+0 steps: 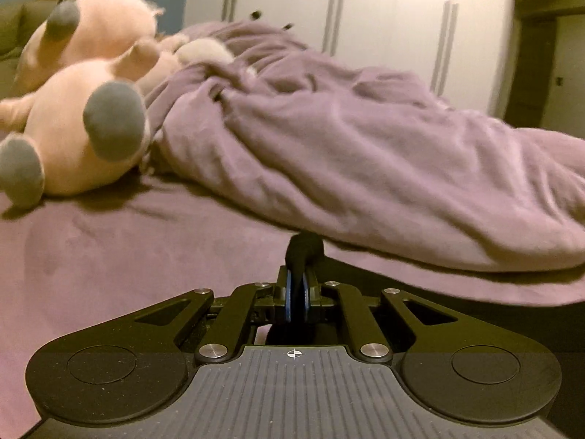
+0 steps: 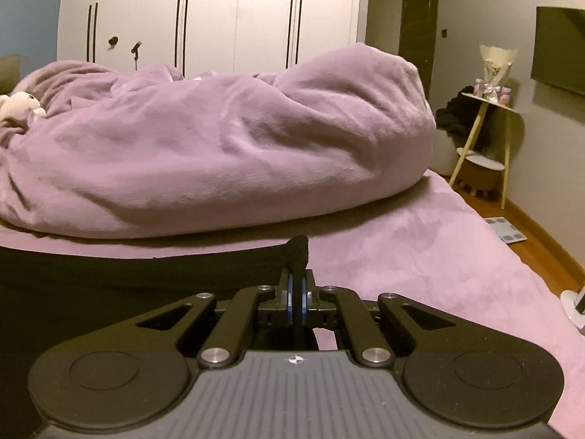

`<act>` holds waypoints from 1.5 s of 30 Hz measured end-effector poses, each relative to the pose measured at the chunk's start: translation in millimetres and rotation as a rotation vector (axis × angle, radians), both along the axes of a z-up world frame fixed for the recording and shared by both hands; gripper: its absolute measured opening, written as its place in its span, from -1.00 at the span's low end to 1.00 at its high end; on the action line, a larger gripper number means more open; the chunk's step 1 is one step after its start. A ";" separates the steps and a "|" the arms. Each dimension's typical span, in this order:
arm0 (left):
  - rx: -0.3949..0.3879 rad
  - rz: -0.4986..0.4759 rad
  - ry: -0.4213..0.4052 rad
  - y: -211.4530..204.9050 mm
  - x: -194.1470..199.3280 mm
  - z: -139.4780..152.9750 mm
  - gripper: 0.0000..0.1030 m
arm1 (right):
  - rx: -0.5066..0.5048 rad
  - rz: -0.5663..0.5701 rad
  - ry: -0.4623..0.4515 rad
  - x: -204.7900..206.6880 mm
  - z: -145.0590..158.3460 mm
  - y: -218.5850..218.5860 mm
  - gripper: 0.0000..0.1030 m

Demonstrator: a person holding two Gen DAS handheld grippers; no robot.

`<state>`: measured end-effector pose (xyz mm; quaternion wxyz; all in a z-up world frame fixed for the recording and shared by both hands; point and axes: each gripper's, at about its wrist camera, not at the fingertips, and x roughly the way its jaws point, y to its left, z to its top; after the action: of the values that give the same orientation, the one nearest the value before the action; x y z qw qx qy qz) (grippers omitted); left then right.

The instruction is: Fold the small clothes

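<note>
Left tongs (image 1: 298, 285) and right tongs (image 2: 299, 285) each clenched on black garment (image 2: 109, 274), above purple bedsheet (image 2: 420, 248).

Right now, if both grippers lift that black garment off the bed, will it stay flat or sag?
The black garment will probably sag between the grips: it bunches into a soft nub where the right gripper pinches it. It looks thin, so likely light. The left gripper shows the same crumpled tuft, so expect floppy, not stiff.

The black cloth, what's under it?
The black cloth, pinched by the right gripper and left gripper, stretches over the purple bed sheet. Whatever lies beneath its middle is covered.
</note>
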<state>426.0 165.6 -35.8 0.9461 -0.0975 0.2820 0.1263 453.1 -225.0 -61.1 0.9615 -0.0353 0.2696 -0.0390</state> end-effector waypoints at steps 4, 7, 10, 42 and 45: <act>-0.014 0.019 0.077 -0.1 2.9 -20.0 -0.78 | -0.028 -0.004 0.019 7.7 -18.9 5.2 -0.92; -0.012 0.024 0.071 -0.1 -24.6 -18.3 -0.61 | 0.000 -0.040 0.005 -3.8 -19.2 0.1 -0.79; -0.085 -0.019 0.024 -9.1 -63.8 -13.7 -0.40 | 0.109 0.012 -0.041 -41.0 -10.0 -3.2 -0.61; -0.405 -0.080 0.234 9.6 -178.0 -39.6 0.04 | 0.347 0.097 0.167 -171.8 -28.2 -59.2 -0.65; -0.469 -0.057 0.245 15.9 -176.3 -44.0 0.04 | 0.306 0.128 0.198 -170.0 -27.2 -52.9 -0.88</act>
<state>249.6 181.5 -79.8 0.8596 -0.2903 0.4185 0.0418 283.1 -277.9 -88.3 0.9250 0.0903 0.3628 0.0675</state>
